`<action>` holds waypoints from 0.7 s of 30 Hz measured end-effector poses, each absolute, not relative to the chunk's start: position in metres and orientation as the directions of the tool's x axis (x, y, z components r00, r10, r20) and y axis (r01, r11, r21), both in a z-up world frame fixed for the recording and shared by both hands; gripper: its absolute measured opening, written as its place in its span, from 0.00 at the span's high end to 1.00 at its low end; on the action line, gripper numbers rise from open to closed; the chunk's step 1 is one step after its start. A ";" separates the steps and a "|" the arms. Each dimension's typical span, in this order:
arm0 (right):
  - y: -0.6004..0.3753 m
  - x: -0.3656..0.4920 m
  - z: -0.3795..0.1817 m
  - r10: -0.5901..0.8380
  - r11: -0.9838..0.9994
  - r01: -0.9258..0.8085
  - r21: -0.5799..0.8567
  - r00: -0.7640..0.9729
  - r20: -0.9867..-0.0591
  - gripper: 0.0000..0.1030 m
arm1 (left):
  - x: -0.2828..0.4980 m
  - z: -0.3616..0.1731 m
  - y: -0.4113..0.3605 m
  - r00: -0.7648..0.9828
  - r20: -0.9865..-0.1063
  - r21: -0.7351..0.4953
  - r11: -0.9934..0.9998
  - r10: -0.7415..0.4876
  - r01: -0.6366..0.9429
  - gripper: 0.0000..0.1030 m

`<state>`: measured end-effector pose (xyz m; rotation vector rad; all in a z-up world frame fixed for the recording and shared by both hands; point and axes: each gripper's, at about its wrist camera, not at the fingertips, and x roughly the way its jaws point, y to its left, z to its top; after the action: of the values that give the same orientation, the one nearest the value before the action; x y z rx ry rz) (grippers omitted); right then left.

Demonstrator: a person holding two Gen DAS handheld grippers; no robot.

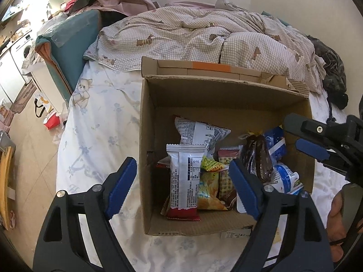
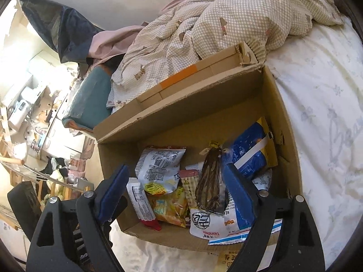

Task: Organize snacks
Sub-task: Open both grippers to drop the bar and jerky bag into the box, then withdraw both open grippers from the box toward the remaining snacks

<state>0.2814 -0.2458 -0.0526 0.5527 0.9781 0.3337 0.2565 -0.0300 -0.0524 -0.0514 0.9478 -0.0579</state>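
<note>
Bedroom, floral-sheeted bed (image 1: 97, 136); cardboard box (image 1: 147, 158) at twelve o'clock, snacks heaped inside.

Left gripper (image 1: 183, 188): jaws wide, holding nothing, straddling the box's left wall above the white-and-red wafer pack (image 1: 185, 179).

Right gripper (image 2: 177, 192): jaws wide, empty, over the dark-wrapped snack (image 2: 209, 181).

Risk, by my judgement: closing here could pinch cardboard or two packets together; soft mattress could tip the box.

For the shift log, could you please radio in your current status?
Left gripper open, empty, above box. Right gripper open, empty. Snack packets piled in cardboard box on bed. Nothing blocking.
</note>
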 end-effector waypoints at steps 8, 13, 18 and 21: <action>-0.250 0.257 -0.043 0.496 0.825 -0.037 0.564 0.527 -0.690 0.15 | 0.243 -0.036 -0.013 0.605 -0.791 -0.123 0.992 -0.096 -0.004 0.21; -0.253 0.239 -0.031 0.478 0.837 -0.045 0.545 0.545 -0.689 0.15 | 0.225 -0.017 -0.006 0.626 -0.770 -0.160 0.987 -0.128 0.006 0.21; -0.257 0.211 -0.025 0.463 0.846 -0.041 0.531 0.548 -0.696 0.15 | 0.199 -0.006 -0.009 0.630 -0.761 -0.159 0.986 -0.153 0.047 0.14; -0.265 0.189 -0.024 0.456 0.840 -0.014 0.543 0.561 -0.691 0.14 | 0.182 -0.002 -0.010 0.634 -0.757 -0.152 0.986 -0.160 0.067 0.14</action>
<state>0.1888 -0.2645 -0.0238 0.5200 0.9429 0.2922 0.1816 -0.0100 -0.0019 -0.1132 0.8750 -0.1300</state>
